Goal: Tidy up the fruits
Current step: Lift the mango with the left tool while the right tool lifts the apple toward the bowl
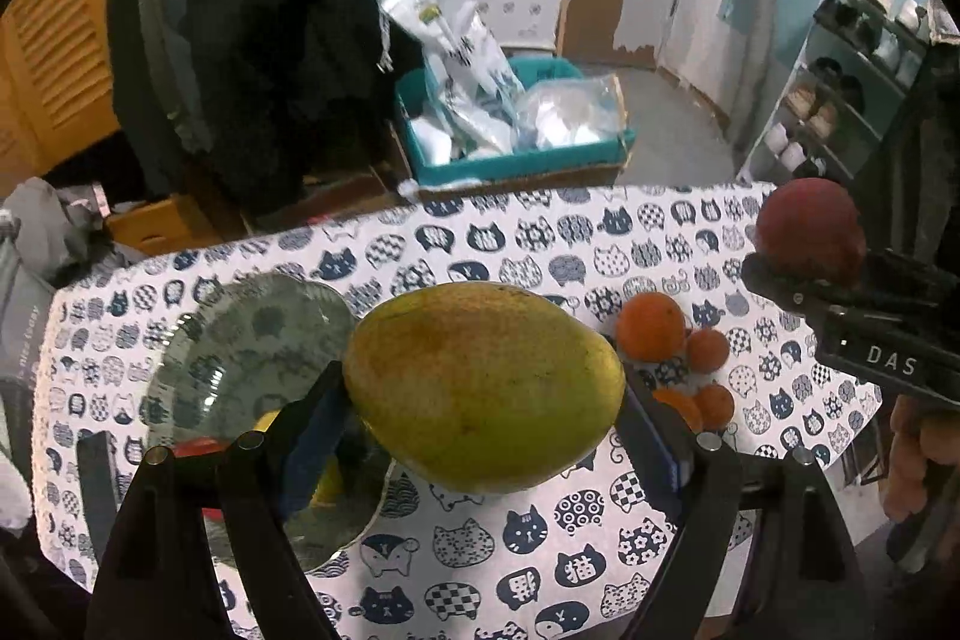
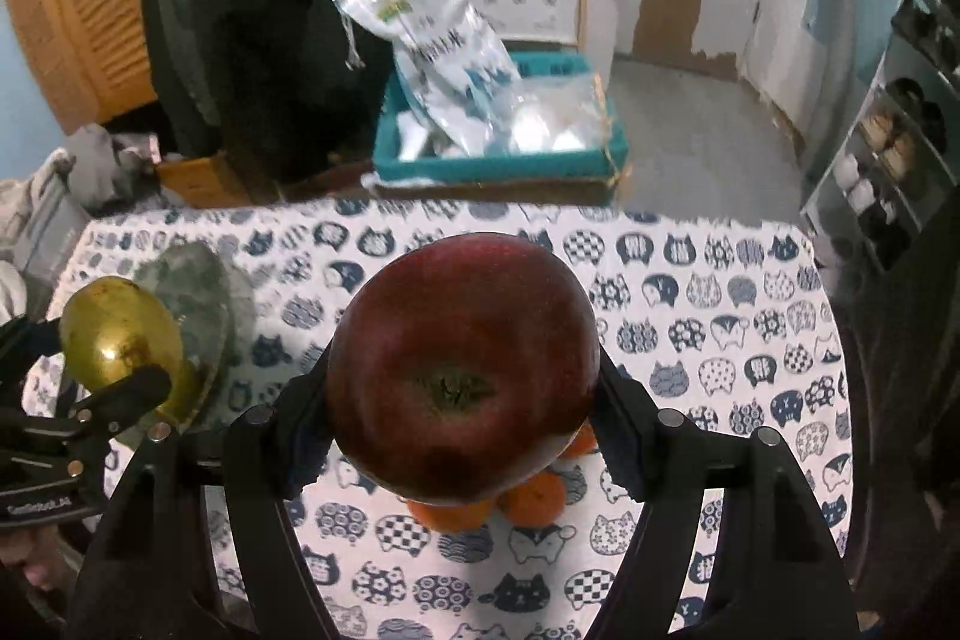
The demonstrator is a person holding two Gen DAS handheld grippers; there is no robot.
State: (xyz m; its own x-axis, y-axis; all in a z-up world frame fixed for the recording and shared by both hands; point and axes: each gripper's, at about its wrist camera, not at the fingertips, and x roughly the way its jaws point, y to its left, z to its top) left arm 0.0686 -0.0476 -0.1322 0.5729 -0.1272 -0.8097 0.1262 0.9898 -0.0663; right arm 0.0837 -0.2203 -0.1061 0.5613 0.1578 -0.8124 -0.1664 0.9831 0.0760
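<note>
Left gripper clamped across mango, held above the tablecloth. Right gripper clamped on apple. Mango likely heavy, smooth-skinned, bruisable; grip at its widest middle.

The counter is covered by a white cloth printed all over with dark blue cat faces, each filled with a different pattern. On its left part sits a clear glass bowl, with something red and something yellow showing in the bottom, partly hidden. Toward the right lies a small cluster of oranges, touching or just beside one another: one bigger, the others smaller. In the right wrist view the same oranges show low near the middle, and the bowl stands at the left edge. The far edge of the counter runs straight
</note>
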